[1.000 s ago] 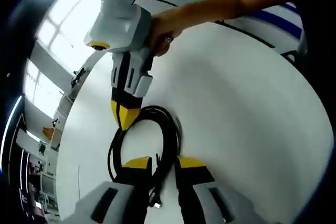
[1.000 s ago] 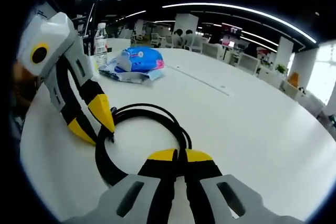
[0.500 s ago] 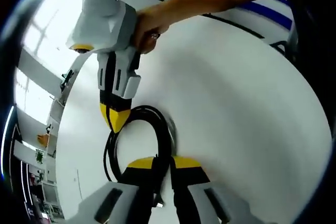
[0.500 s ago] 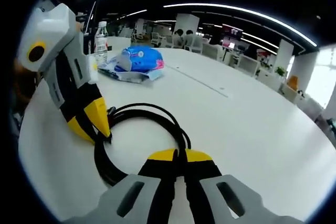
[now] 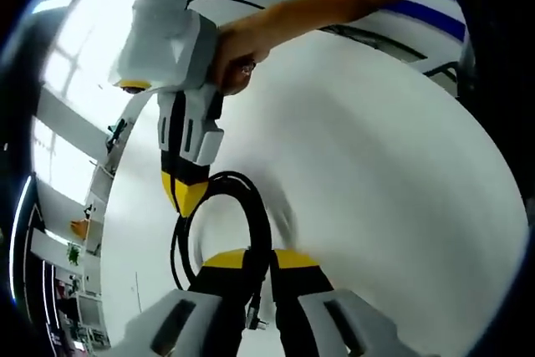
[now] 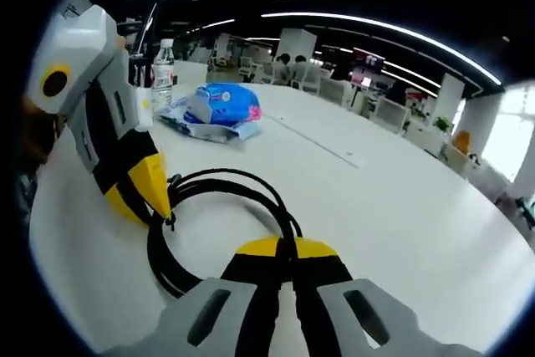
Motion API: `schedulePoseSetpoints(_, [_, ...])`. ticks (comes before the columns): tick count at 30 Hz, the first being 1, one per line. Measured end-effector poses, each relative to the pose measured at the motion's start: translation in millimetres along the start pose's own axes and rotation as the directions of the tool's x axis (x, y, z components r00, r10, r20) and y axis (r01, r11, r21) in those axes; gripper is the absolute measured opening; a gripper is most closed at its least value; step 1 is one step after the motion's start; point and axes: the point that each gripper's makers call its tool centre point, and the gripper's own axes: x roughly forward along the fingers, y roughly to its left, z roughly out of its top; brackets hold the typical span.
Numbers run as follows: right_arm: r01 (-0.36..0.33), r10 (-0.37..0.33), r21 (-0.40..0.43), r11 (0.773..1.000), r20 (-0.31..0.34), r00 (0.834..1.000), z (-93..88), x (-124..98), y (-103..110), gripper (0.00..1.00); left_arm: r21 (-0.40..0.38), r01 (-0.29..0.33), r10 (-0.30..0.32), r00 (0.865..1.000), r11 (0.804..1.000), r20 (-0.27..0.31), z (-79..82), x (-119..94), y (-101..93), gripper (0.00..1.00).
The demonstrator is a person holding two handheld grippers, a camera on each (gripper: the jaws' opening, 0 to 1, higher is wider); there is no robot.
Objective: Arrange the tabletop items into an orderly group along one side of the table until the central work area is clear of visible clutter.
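A coiled black cable (image 5: 251,206) lies on the white round table (image 5: 376,165). My left gripper (image 5: 257,258) is shut on the near side of the coil, with the cable running between its yellow tips. My right gripper (image 5: 185,200), held by a hand (image 5: 234,48), is pinched shut on the far side of the loop. In the right gripper view the same cable (image 6: 219,177) passes between my right gripper's (image 6: 287,247) closed yellow tips. There my left gripper (image 6: 159,206) bites the loop's left side.
A blue packet (image 6: 221,104) on crumpled plastic wrap and a water bottle (image 6: 163,64) stand near the table's far left edge. The table (image 6: 401,206) stretches wide and bare to the right. A thin dark cord (image 5: 393,39) crosses the table beyond the hand.
My left gripper's jaws have drawn together onto the cable. The right gripper stayed shut on the loop's other side; both views shifted slightly.
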Motion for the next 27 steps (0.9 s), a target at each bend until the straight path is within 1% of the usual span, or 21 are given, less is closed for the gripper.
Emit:
schedulePoseSetpoints(1, [-0.002,0.002,-0.003,1.0,0.001,1.0,0.7,0,1,0.01,0.006,-0.003,0.003,1.0,1.0,-0.003,-0.1,-1,-0.7,0.08])
schedulePoseSetpoints(2, [-0.003,0.003,-0.012,1.0,-0.002,1.0,1.4,0,4,0.02,0.023,-0.01,0.011,1.0,1.0,-0.018,-2.3,-3,-0.8,0.08])
schedulePoseSetpoints(4, [0.0,0.0,-0.023,1.0,-0.004,1.0,2.1,-1,7,0.02,0.025,-0.016,0.017,1.0,1.0,-0.021,-3.2,-6,-1.1,0.08])
schedulePoseSetpoints(7, [-0.003,0.003,-0.017,1.0,0.006,1.0,4.5,-3,9,0.01,0.012,-0.018,0.018,1.0,1.0,-0.014,-2.8,-10,-3.7,0.08])
schedulePoseSetpoints(9, [-0.006,0.006,-0.018,1.0,0.012,1.0,6.2,-5,12,0.01,0.017,-0.019,0.019,1.0,1.0,-0.011,-1.1,-12,-6.5,0.08])
schedulePoseSetpoints(15, [-0.006,0.006,-0.053,0.999,0.01,1.0,9.1,-6,26,0.01,0.032,-0.028,0.028,0.999,0.999,-0.017,-2.2,-19,-16.0,0.08])
schedulePoseSetpoints(19, [-0.013,0.014,-0.06,0.998,0.013,1.0,11.7,-8,33,0.02,0.043,-0.033,0.034,0.999,0.999,-0.021,-3.4,-26,-23.1,0.08])
schedulePoseSetpoints(22, [-0.014,0.015,-0.061,0.998,0.014,1.0,11.9,-8,34,0.01,0.044,-0.033,0.034,0.999,0.998,-0.021,-3.4,-26,-23.6,0.08])
schedulePoseSetpoints(24, [-0.02,0.021,-0.069,0.997,0.024,0.999,16.1,-10,43,0.01,0.051,-0.043,0.043,0.999,0.998,-0.008,-2.9,-32,-33.0,0.08])
schedulePoseSetpoints(27, [-0.024,0.026,-0.073,0.997,0.02,0.999,16.0,-9,48,0.01,0.053,-0.044,0.045,0.999,0.998,-0.005,-3.4,-34,-36.9,0.08])
